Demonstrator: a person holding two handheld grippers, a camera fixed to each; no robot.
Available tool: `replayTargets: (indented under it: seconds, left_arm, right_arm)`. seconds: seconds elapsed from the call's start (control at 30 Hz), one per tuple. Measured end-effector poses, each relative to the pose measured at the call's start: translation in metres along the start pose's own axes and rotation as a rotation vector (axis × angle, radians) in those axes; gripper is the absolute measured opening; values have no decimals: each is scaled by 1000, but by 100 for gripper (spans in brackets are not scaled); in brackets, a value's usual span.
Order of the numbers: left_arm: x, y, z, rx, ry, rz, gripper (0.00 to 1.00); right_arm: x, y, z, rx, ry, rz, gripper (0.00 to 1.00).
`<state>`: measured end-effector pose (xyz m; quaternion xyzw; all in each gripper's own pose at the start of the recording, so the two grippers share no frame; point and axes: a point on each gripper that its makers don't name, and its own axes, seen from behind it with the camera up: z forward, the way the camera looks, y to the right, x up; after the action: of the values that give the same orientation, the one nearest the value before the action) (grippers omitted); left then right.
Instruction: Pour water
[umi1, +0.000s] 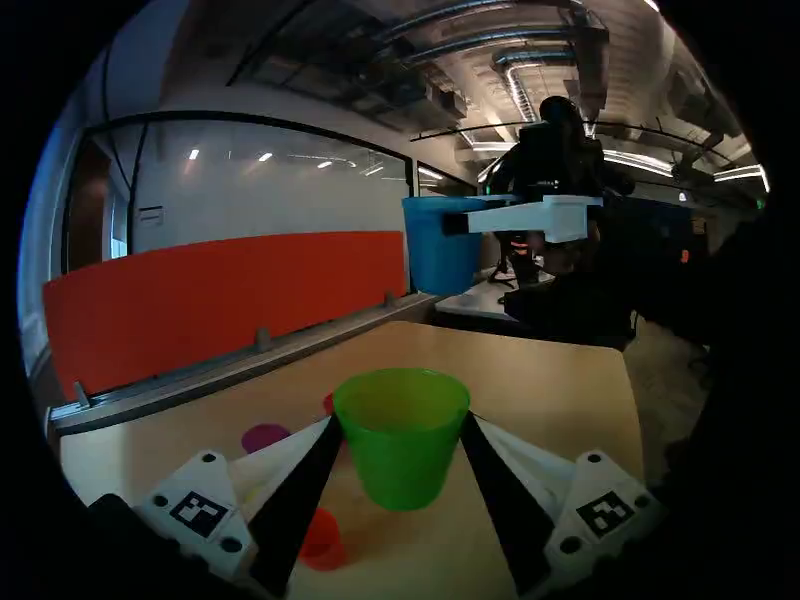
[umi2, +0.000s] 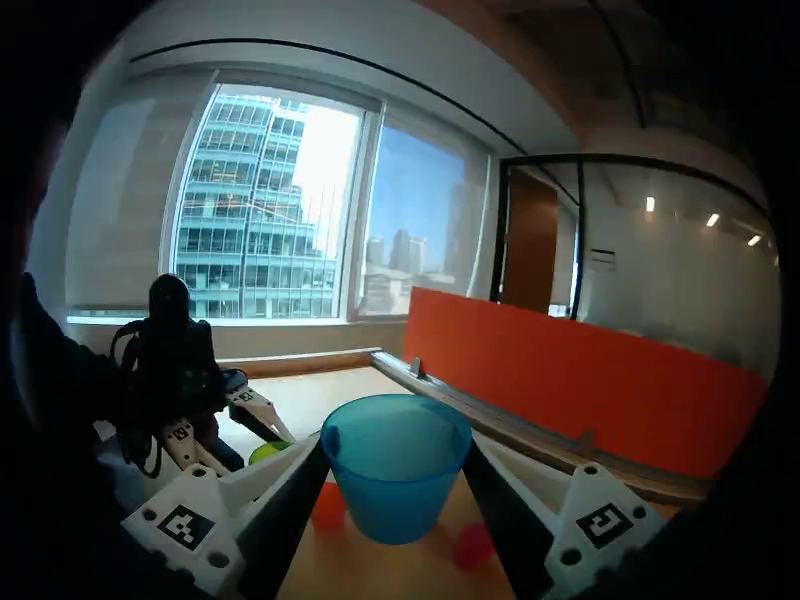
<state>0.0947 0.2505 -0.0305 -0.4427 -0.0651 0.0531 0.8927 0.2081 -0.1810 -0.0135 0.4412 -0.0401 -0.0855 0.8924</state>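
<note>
The left gripper (umi1: 402, 438) is gripping the green cup (umi1: 402, 455) between both fingers, holding it upright above the wooden table (umi1: 545, 390). The right gripper (umi2: 397, 458) is clamping the blue cup (umi2: 397, 485) upright, farther off and higher. A purple cup (umi1: 264, 437) and a red cup (umi1: 322, 540) are sitting near left.

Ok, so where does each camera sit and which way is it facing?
Left gripper view: rides the left claw, faces across the table to the partition; that claw grips the green cup.
Right gripper view: rides the right claw, faces the windows; that claw grips the blue cup.
Shared: both claws, both cups, the partition.
</note>
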Motion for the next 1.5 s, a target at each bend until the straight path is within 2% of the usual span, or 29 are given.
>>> replayTargets:
  seconds: [0.27,0.57,0.8,1.5]
  left_arm:
    - [-13,9,8,-30,-43,6,85]
    - [-30,15,13,-55,-83,-7,85]
    - [-42,15,16,-66,-122,-11,85]
    - [-70,15,29,-97,-196,-17,85]
  right_arm:
    - [-20,-3,-3,4,-29,-17,90]
    - [-43,-3,-3,10,-61,10,90]
    - [-65,-4,-2,21,-99,32,91]
    - [-120,-11,3,62,-210,44,91]
